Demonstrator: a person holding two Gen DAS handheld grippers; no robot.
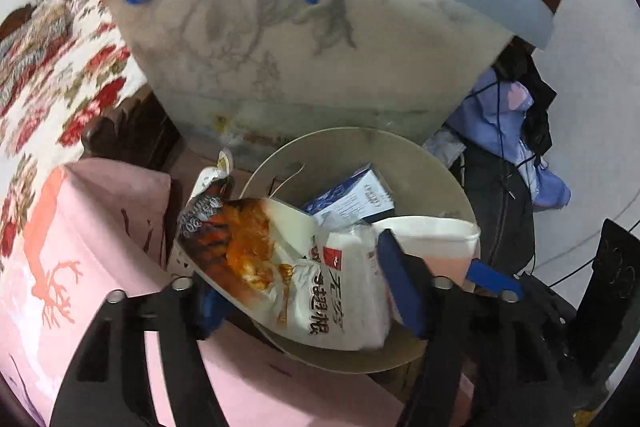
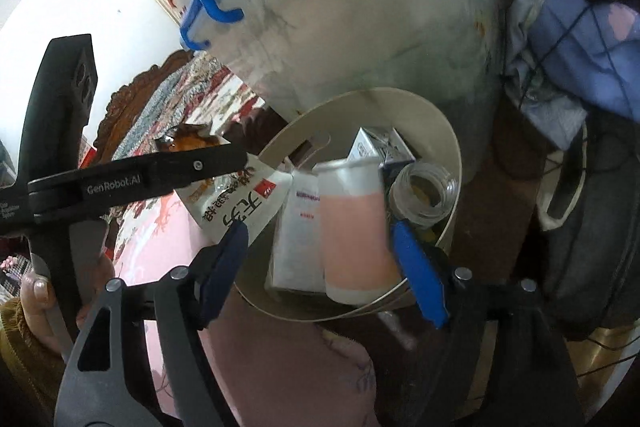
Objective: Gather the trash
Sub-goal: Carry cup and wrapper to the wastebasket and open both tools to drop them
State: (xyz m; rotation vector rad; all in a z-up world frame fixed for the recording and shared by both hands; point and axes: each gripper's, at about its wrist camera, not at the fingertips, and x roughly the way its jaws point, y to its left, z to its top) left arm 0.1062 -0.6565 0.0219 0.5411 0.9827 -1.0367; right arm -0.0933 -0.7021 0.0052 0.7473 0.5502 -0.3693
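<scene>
A round beige bin (image 1: 352,143) (image 2: 404,107) stands low in both views, with trash in it. My left gripper (image 1: 304,287) is open over its near rim. An orange and white snack bag (image 1: 280,267) (image 2: 236,203) lies loose between the blue pads, half over the rim. One of the left gripper's fingers (image 2: 212,163) reaches across the bag. My right gripper (image 2: 320,263) is open too, and a pink and white cup (image 2: 352,235) (image 1: 432,235), blurred, sits between its spread pads inside the bin. A blue and white carton (image 1: 352,199) (image 2: 380,143), a glass jar (image 2: 424,195) and a white packet (image 2: 298,239) lie deeper in.
A large translucent storage box (image 1: 304,39) (image 2: 360,7) with a blue clip handle rises right behind the bin. Pink cloth with a deer print (image 1: 80,247) lies at the left, with a floral bedspread (image 1: 60,67) beyond. Purple clothes (image 1: 516,131) and a dark bag (image 1: 500,207) crowd the right. A person's hand (image 2: 40,291) holds the left gripper.
</scene>
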